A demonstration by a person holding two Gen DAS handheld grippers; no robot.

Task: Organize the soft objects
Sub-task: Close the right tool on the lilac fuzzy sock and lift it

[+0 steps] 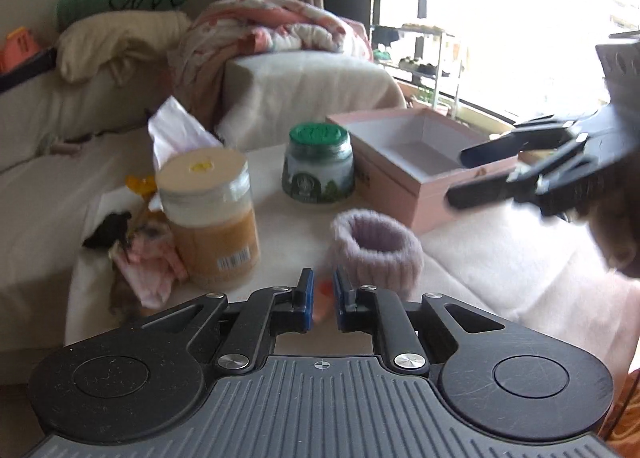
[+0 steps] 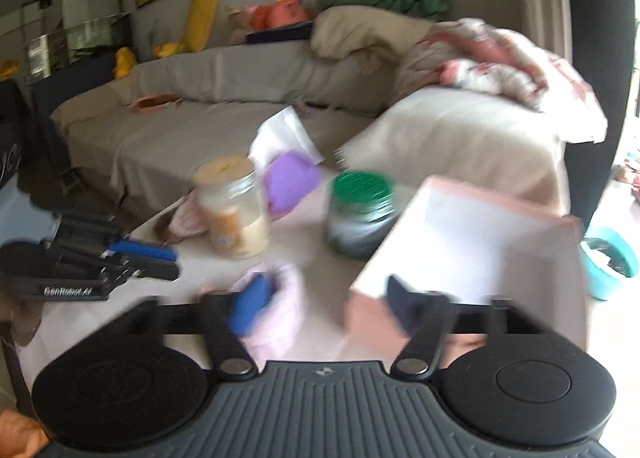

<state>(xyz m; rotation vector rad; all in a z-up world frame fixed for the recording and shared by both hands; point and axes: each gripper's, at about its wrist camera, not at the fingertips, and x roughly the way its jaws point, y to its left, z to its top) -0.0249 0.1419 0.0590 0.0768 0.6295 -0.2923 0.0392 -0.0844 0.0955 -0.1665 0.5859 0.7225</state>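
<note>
Wristband (image 1: 378, 248), pale lilac and knitted, stands as an open ring on the cloth-covered worktop (image 1: 500, 254), just ahead of the left hand-held gripper (image 1: 321, 290). Pink box (image 1: 424, 162), open-topped with a white interior, sits just beyond and to the right of it, near the worktop's right side. A green-lidded jar (image 1: 319, 166) stands beside the box; a cream-lidded jar (image 1: 208, 214) stands further left, with crumpled pink cloth (image 1: 150, 264) at its base close to the left edge. Bare cloth lies between the wristband and both jars.

Left hand-held gripper: jaws narrow, a small orange item (image 1: 322, 298) between the blue pads; contact cannot be confirmed. Right hand-held gripper (image 2: 326, 298): jaws wide, one finger at the wristband (image 2: 276, 310), the other at the near corner of the box (image 2: 480, 258); blur obscures any contact.

Only the right wrist view shows a purple soft item (image 2: 290, 186) behind the jars and a teal bowl (image 2: 610, 266) off the right edge. Only the left wrist view shows the window side.
</note>
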